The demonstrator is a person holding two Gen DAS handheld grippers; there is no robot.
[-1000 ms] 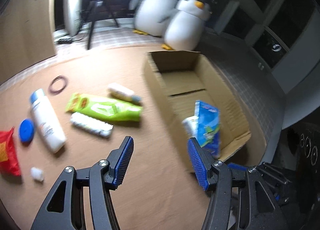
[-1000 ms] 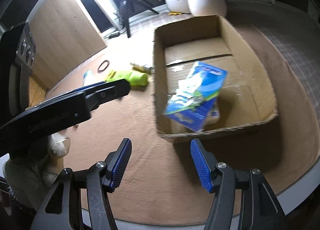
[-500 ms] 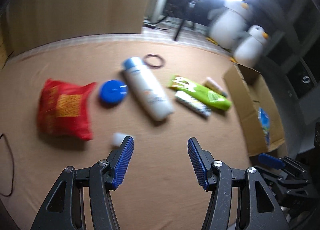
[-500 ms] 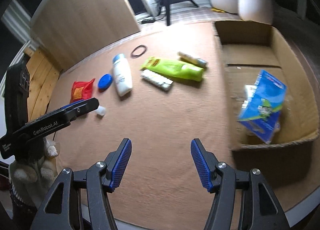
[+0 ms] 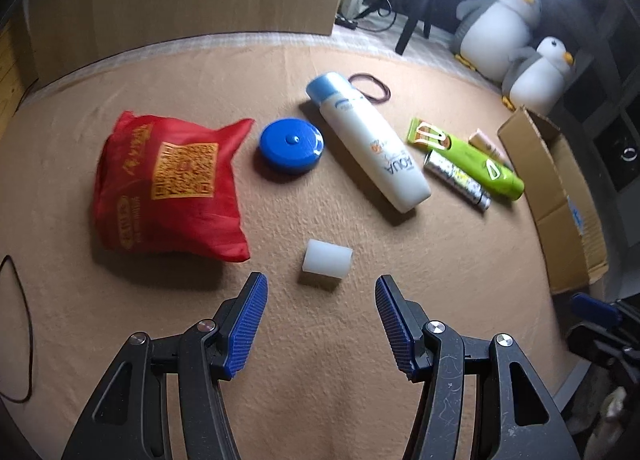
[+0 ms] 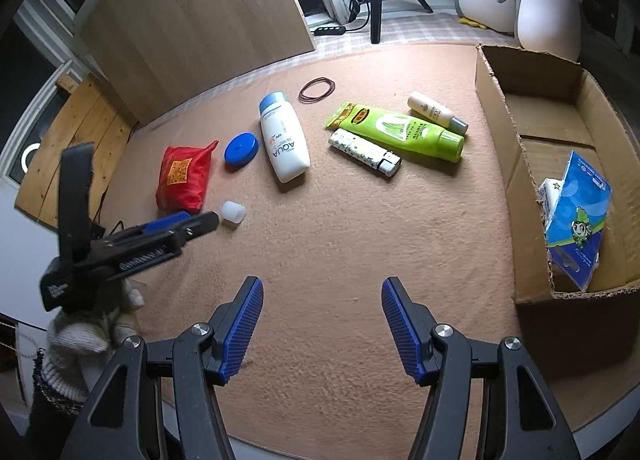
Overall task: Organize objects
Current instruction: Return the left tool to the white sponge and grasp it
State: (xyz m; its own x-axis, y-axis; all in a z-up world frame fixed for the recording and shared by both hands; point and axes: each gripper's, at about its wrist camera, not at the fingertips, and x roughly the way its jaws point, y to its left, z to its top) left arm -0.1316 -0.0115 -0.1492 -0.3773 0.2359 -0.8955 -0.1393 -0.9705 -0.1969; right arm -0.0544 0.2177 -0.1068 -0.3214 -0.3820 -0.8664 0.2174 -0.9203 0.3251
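The left hand-held gripper (image 5: 318, 324) is held spread, empty, lined up w/ the small white cap (image 5: 327, 260) just ahead – prob. the next pick. The right hand-held gripper (image 6: 322, 326) is also spread, empty, parked over bare surface (image 6: 360, 228). A blue tissue pack (image 6: 576, 216) is already leaned inside the cardboard box (image 6: 528, 172) – other items are left scattered

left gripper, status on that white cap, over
Left gripper open, empty, lined up just short of white cap. Right gripper open, empty. Red bag close left of cap, not touching.
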